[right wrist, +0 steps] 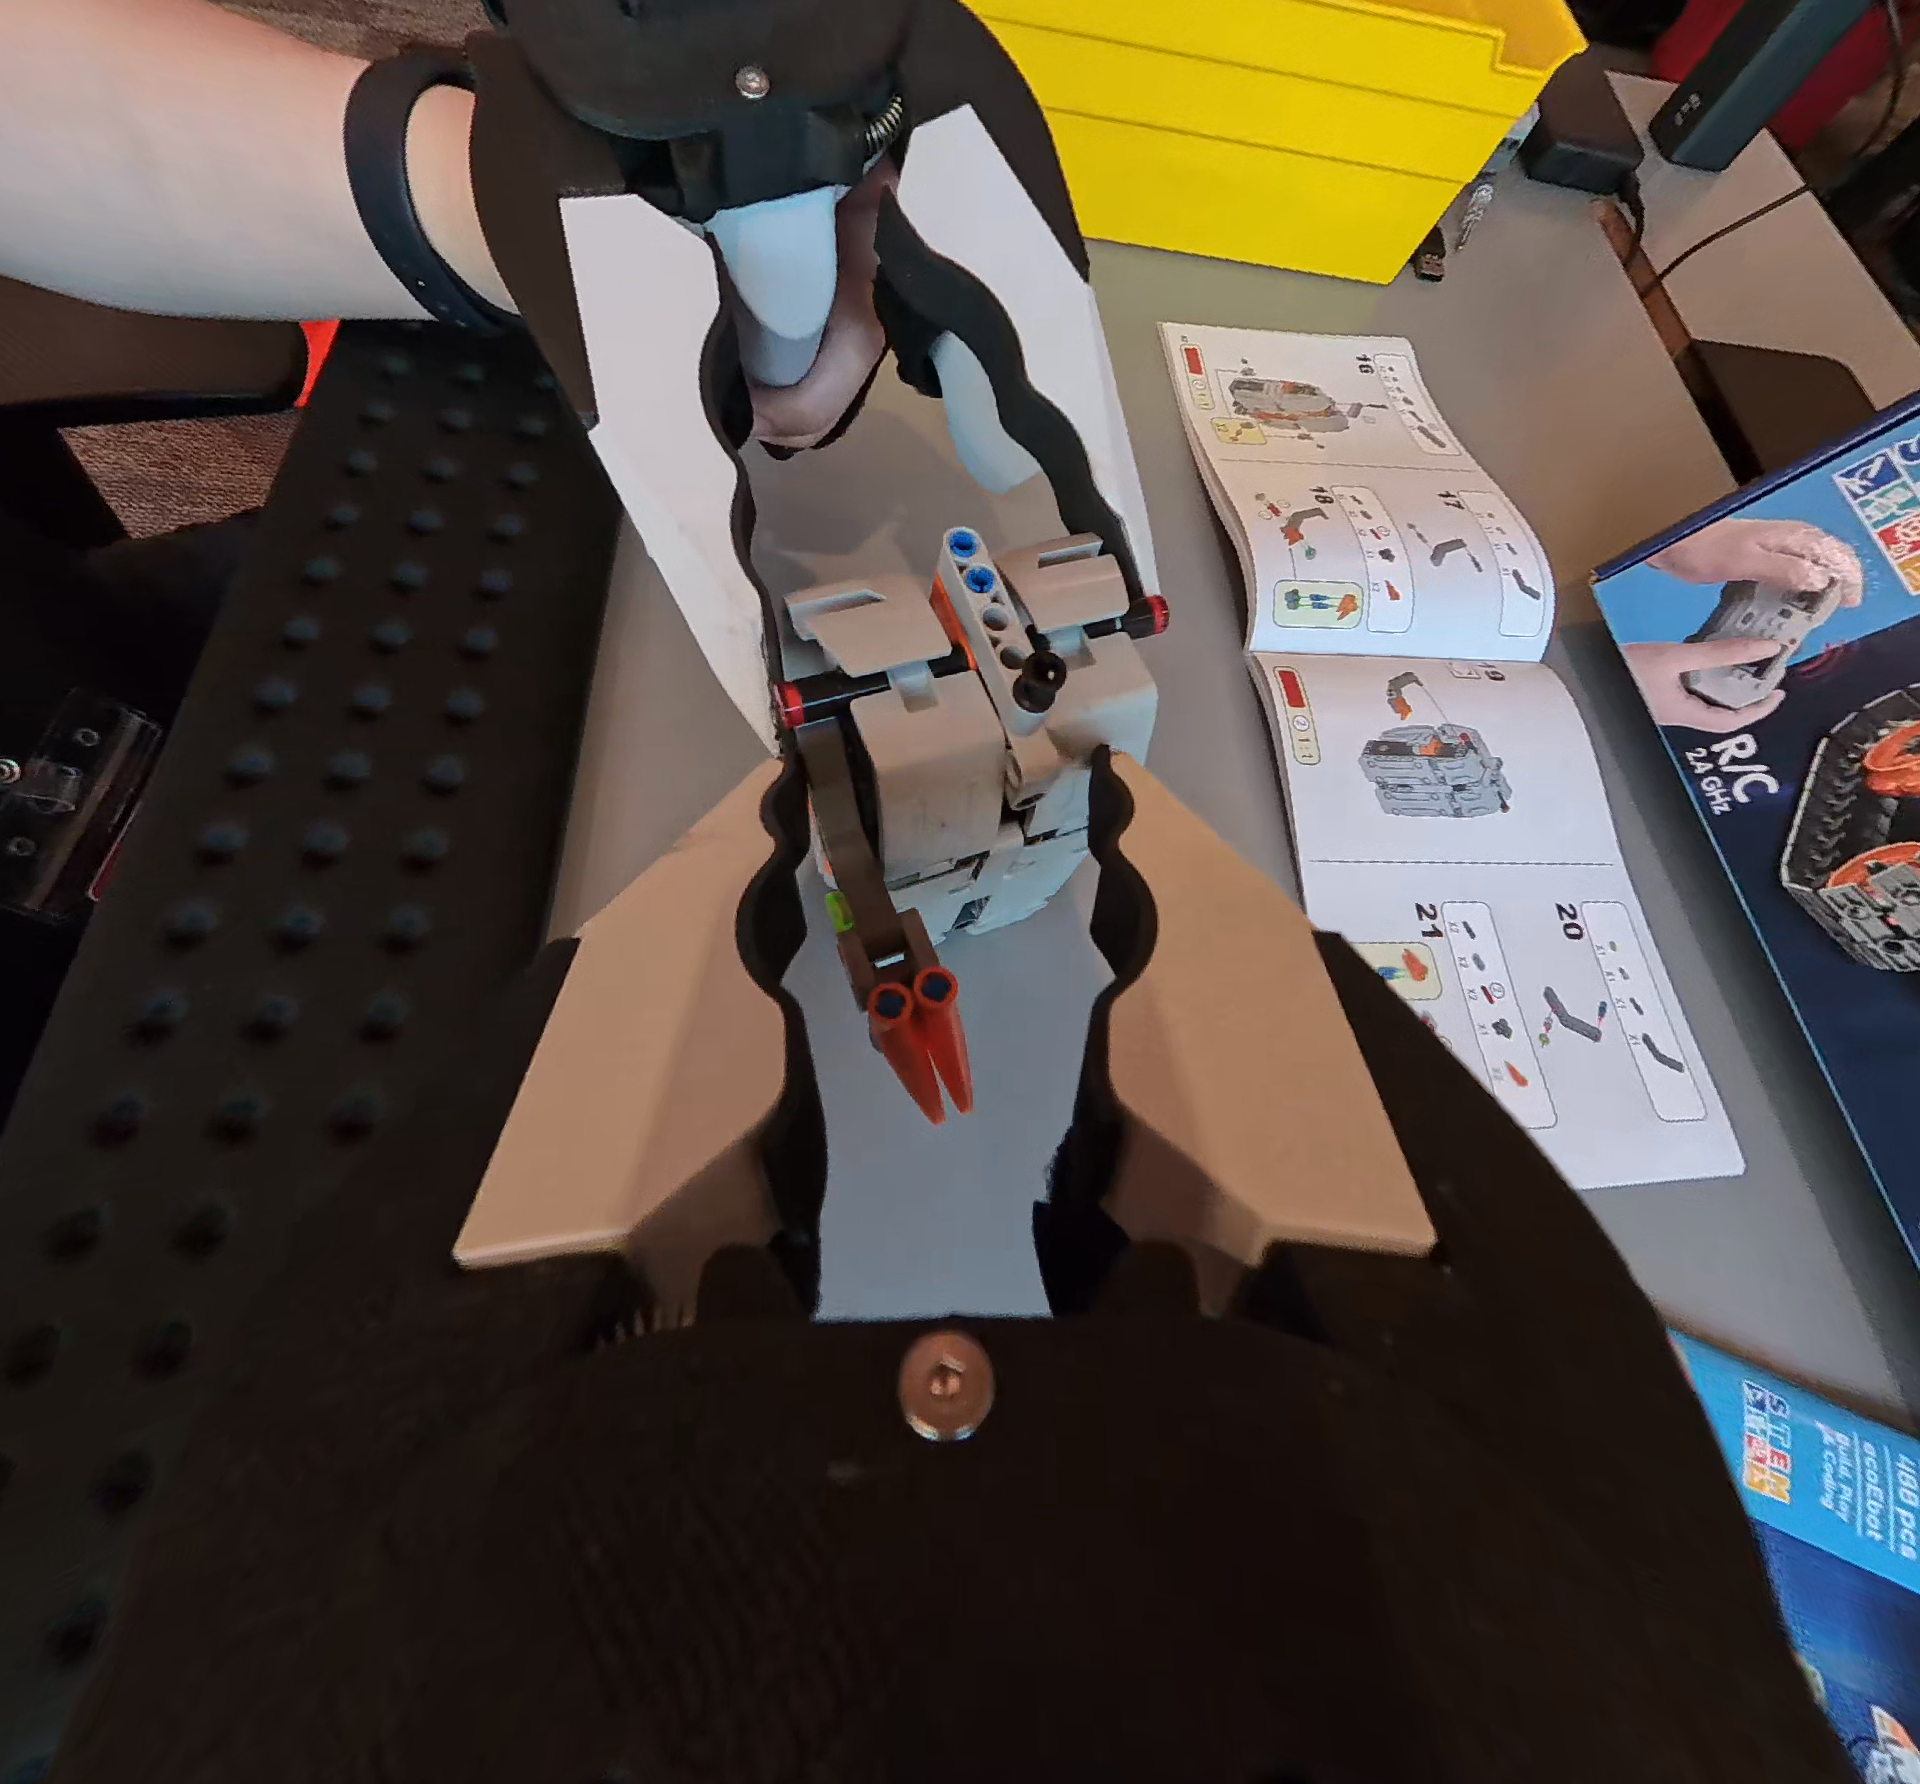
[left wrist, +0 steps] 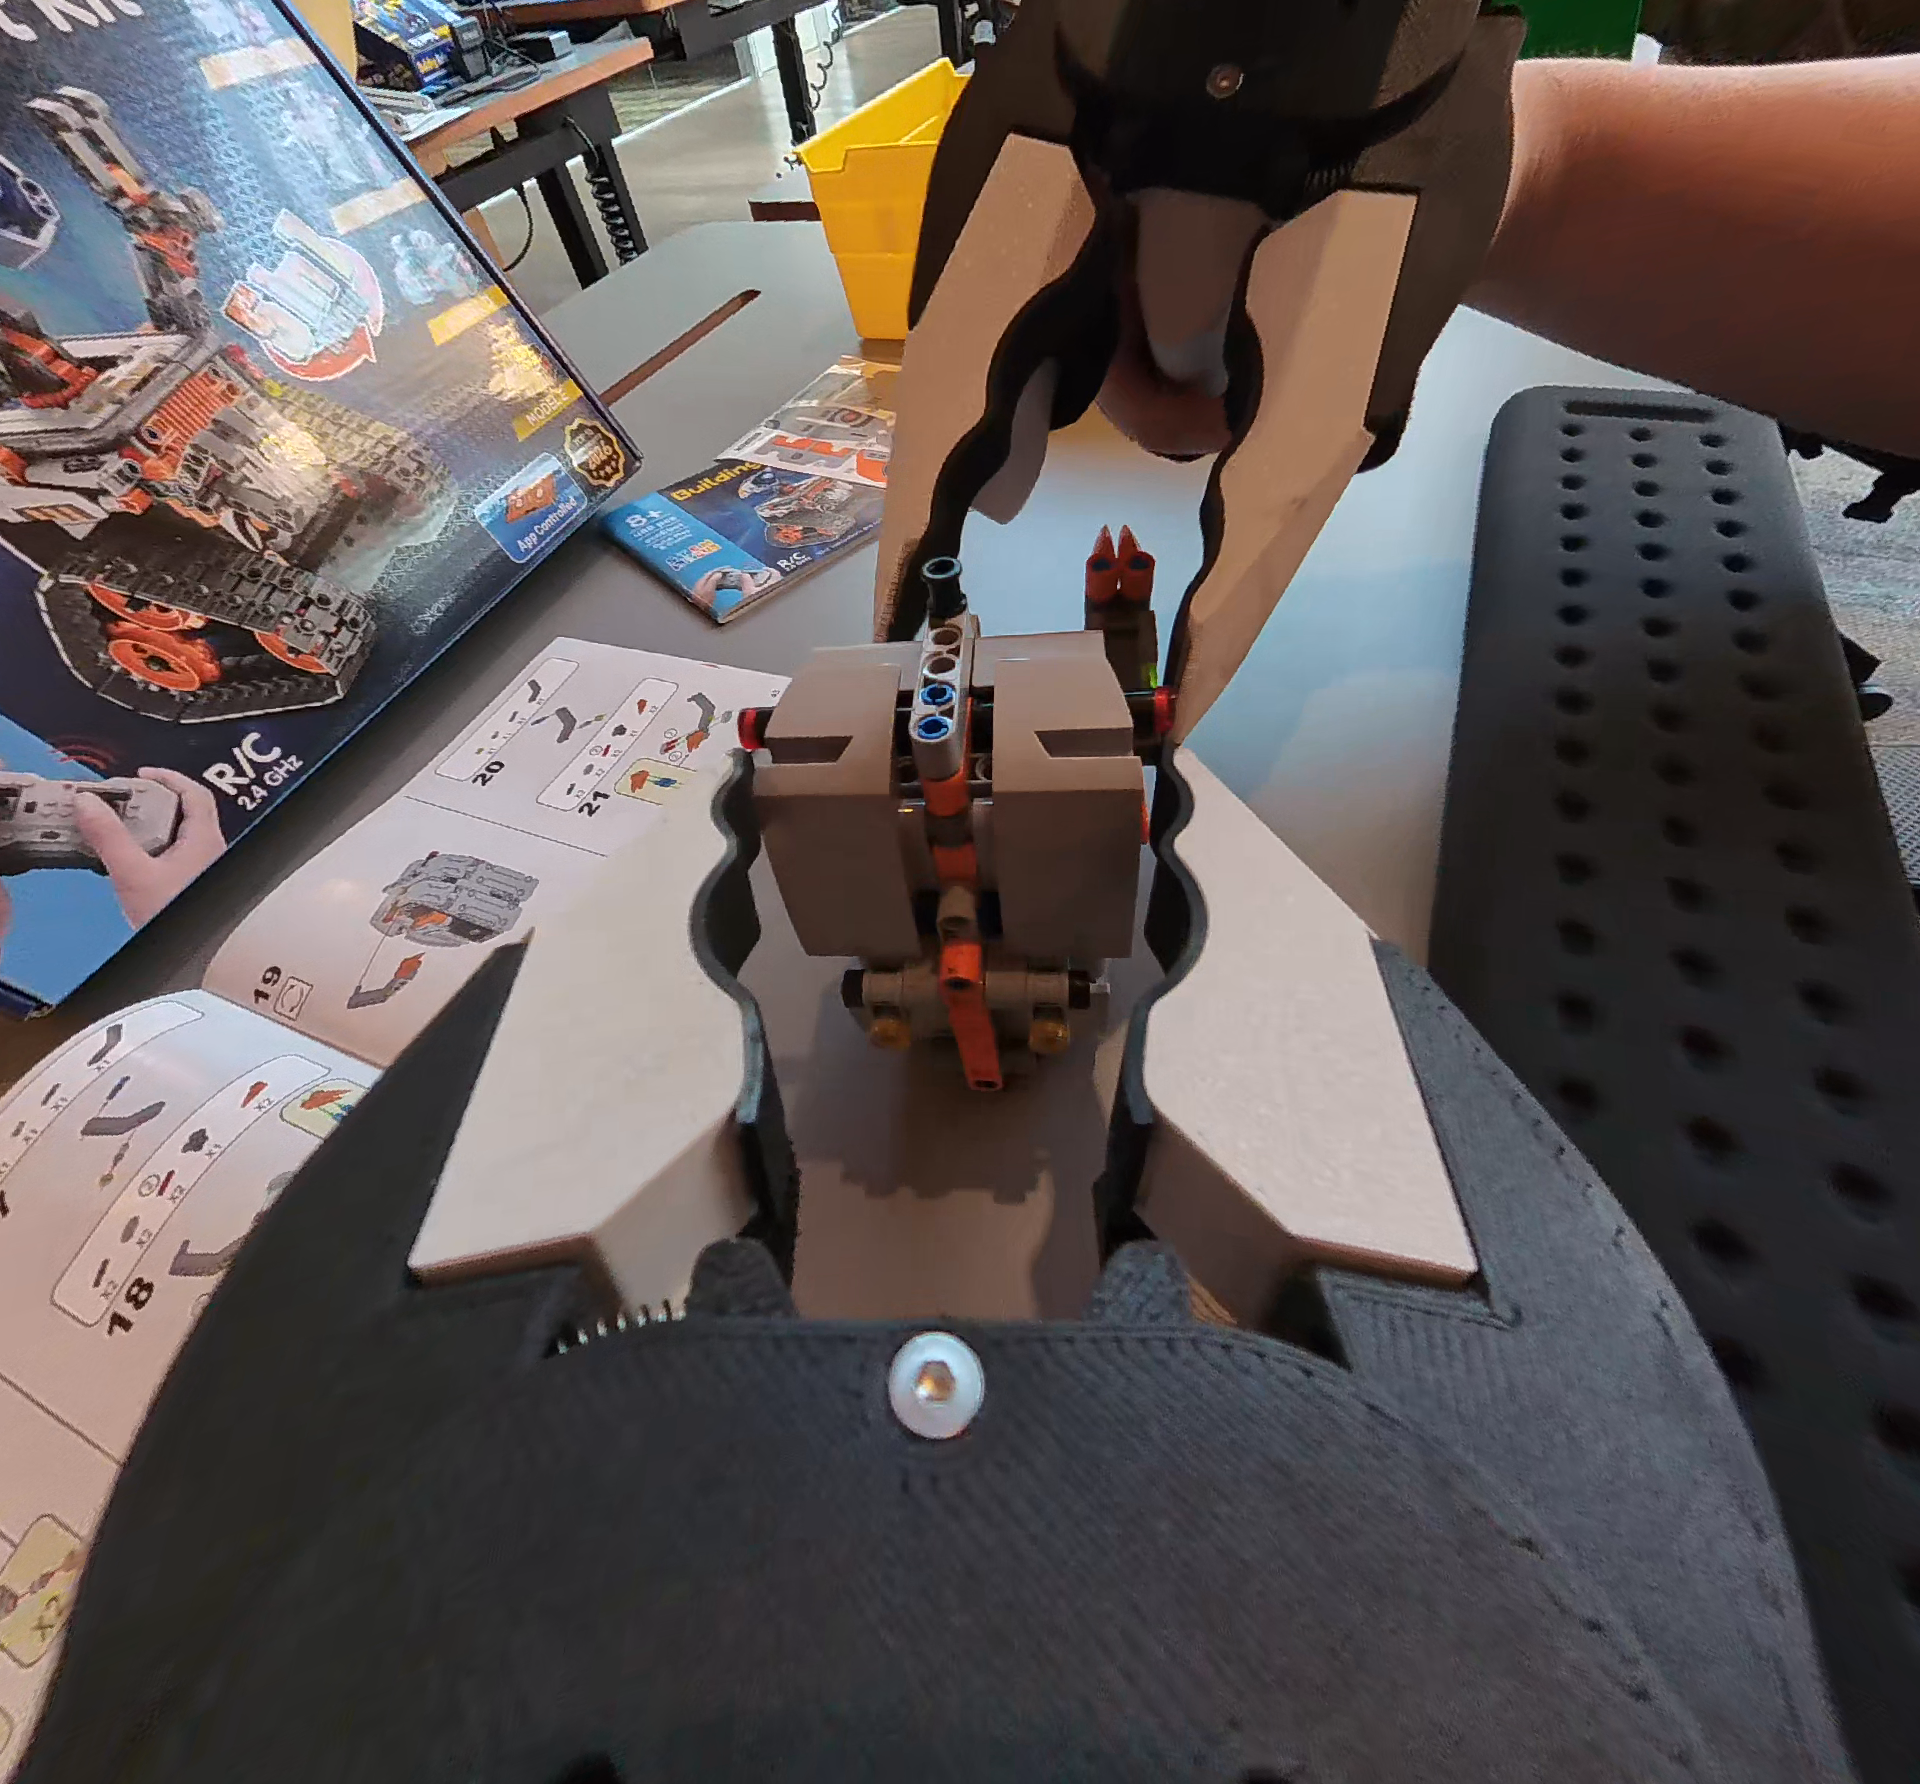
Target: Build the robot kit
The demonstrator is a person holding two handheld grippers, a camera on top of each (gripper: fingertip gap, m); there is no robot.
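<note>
A grey brick model (left wrist: 852, 830) with an orange and blue centre beam stands on the grey table (left wrist: 1340, 654). My left gripper (left wrist: 951, 768) is shut on its two sides, with the fingertips at the red axle ends. My right gripper (right wrist: 945, 773) reaches in from the opposite side and is shut around the same model (right wrist: 935, 778). Its left finger presses on a dark arm tipped with two orange claws (right wrist: 925, 1048). The claws (left wrist: 1117, 571) also show behind the model in the left wrist view. The right gripper (left wrist: 1034, 674) and the left gripper (right wrist: 961, 664) each show in the other's view.
An open instruction booklet (left wrist: 468, 851) (right wrist: 1455, 799) lies beside the model. A blue kit box (left wrist: 208, 384) (right wrist: 1818, 747) leans beyond it. A yellow bin (left wrist: 873, 207) (right wrist: 1247, 72) stands at the table's far edge. A black perforated pad (left wrist: 1662, 799) (right wrist: 260, 799) lies on the other side. Both grippers' tips are close together, under 4 cm apart.
</note>
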